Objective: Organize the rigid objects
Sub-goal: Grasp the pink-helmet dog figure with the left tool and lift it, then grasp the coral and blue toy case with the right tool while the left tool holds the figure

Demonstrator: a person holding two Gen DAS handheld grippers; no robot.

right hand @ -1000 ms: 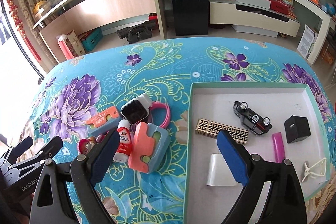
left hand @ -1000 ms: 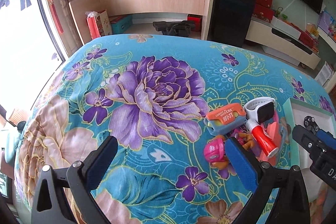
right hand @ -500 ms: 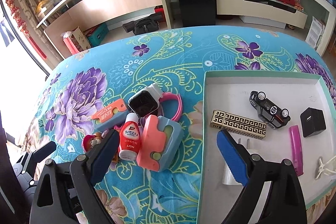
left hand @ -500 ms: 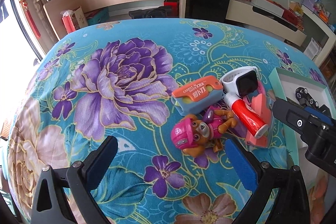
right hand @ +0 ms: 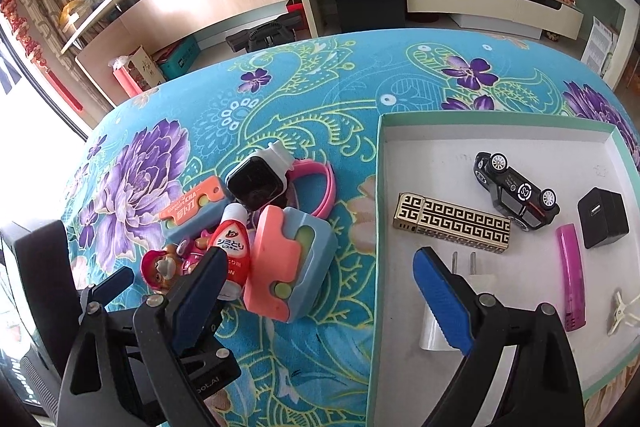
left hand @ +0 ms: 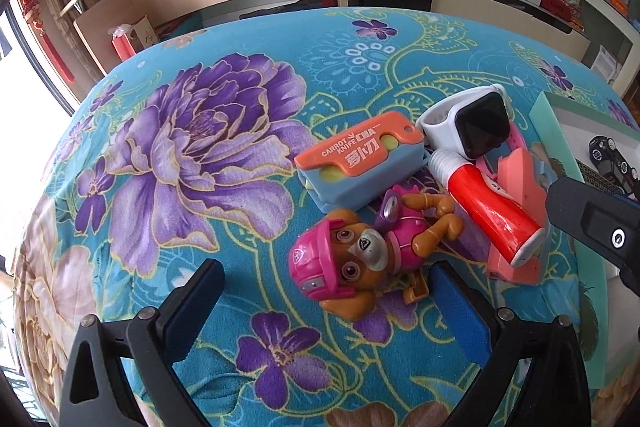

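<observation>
Our left gripper (left hand: 326, 301) gapes wide and empty, bracketing a glossy plastic puppy figure (left hand: 360, 255) on the plush floral cloth (left hand: 192, 147). Our right gripper (right hand: 320, 291), equally spread, holds nothing. Six hard items, including a black toy car (right hand: 518, 197), fill the tray (right hand: 460, 121); five remain outside, we judge.

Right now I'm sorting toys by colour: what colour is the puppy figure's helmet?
Pink, on the tan plastic puppy figure; clearest in the left wrist view.
</observation>
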